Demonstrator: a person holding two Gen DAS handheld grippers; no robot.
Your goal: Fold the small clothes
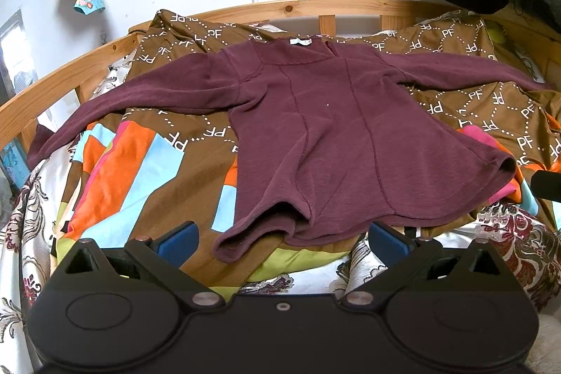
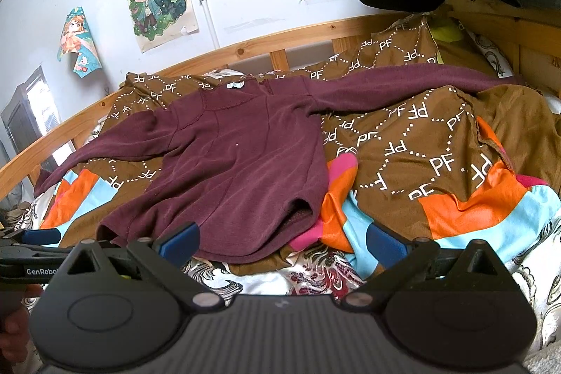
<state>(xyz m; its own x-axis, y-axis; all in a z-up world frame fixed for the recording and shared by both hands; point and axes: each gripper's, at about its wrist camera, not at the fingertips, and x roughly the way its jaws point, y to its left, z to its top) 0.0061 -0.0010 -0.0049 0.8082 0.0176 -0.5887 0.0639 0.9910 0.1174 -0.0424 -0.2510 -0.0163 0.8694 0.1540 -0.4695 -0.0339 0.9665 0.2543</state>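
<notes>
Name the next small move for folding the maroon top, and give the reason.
Probably close the left gripper onto the top's near hem. The top lies flat with sleeves spread, both grippers are open and empty, and the hem sits right between the left fingers.

left gripper (image 1: 282, 239): jaws spread wide, holding nothing
right gripper (image 2: 282, 239): jaws spread wide, holding nothing, level with the left
</notes>
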